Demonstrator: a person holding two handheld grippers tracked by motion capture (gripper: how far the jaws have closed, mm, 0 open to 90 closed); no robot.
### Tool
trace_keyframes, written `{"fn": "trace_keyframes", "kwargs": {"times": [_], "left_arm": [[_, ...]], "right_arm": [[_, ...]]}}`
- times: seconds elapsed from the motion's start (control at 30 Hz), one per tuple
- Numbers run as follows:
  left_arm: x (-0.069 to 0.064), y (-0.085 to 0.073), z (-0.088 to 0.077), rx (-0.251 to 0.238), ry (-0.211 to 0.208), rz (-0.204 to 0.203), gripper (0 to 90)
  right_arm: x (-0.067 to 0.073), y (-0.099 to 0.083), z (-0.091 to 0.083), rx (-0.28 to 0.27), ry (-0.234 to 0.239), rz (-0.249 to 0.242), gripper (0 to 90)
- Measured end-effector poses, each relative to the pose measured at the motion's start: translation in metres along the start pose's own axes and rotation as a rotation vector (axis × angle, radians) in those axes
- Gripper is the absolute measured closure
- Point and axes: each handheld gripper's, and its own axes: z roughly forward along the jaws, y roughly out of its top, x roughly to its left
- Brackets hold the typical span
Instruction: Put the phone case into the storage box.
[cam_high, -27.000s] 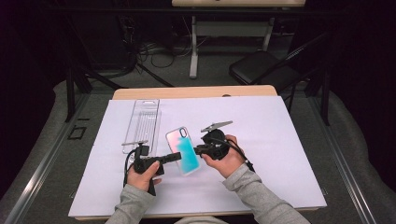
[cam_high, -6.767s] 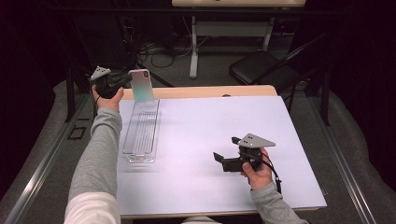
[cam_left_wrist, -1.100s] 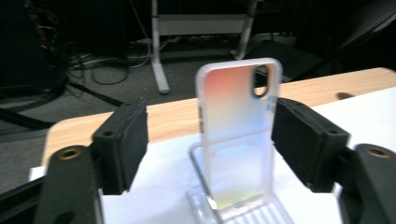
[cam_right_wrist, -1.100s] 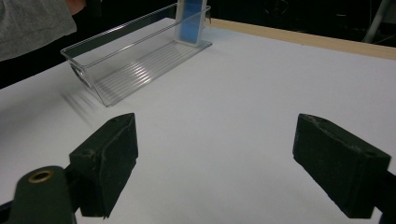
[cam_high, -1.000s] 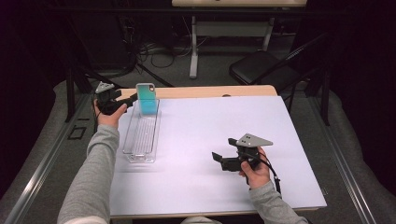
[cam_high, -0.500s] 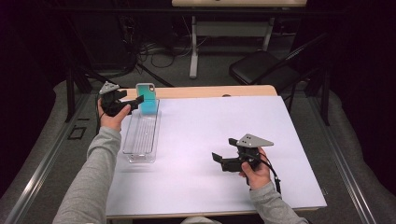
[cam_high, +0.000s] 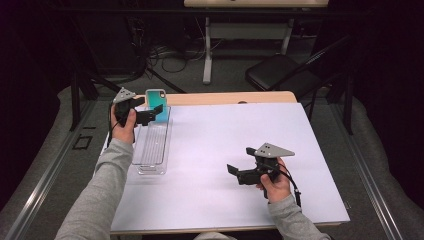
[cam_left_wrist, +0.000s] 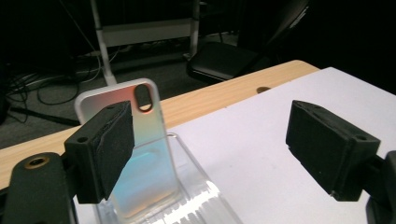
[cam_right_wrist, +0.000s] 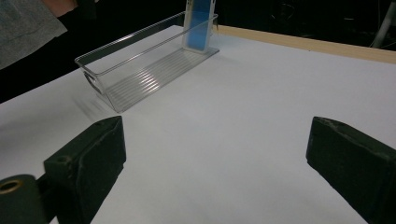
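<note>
Surface: white sheet (cam_high: 225, 165) covering a light wooden table (cam_high: 230, 97), whose bare edge shows beyond the left gripper (cam_high: 150, 116). Room is dark; grey carpet, cables on the floor, a folding chair (cam_high: 280, 75) and the white legs of a second table lie past the far edge.

Left gripper: held at the far left corner, jaws wide apart, nothing between the pads. In the left gripper view the phone case (cam_left_wrist: 135, 154) stands upright just ahead of the jaws, behind the left pad, camera cut-out at top. It sits in the far end of the clear plastic bin (cam_high: 152, 145), which stretches back alongside the left forearm. Whether the pad touches the case: cannot tell.

Right gripper (cam_high: 240, 172): over bare sheet near the front right, jaws wide apart and just widened further, empty. Bin and case lie well ahead of it, to its left in the right gripper view.

Writing/labels: none legible on case, bin or grippers.
</note>
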Motion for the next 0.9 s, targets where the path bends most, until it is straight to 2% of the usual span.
{"fn": "trace_keyframes", "kwargs": {"times": [0.13,0.4,0.5,0.6,0.73,0.9], "left_arm": [[-0.007,0.001,-0.005,0.002,-0.016,0.007,15.7],[-0.019,-0.003,-0.019,-0.023,-0.051,-0.007,15.7],[-0.023,-0.005,-0.026,-0.030,-0.061,-0.007,15.7],[-0.027,-0.007,-0.033,-0.036,-0.066,-0.006,15.7],[-0.035,-0.009,-0.045,-0.051,-0.065,0.013,15.7],[-0.045,-0.012,-0.057,-0.073,-0.088,-0.001,15.6]], "right_arm": [[-0.001,0.001,-0.001,0.000,0.003,-0.001,2.3],[-0.003,0.003,-0.002,0.001,-0.005,0.003,0.0],[-0.003,0.003,-0.002,0.009,-0.029,-0.011,0.0],[-0.004,0.004,-0.003,0.012,-0.032,-0.012,0.0],[-0.004,0.005,-0.003,0.013,-0.050,-0.029,0.0],[-0.005,0.006,-0.005,0.011,-0.062,-0.032,0.0]]}}
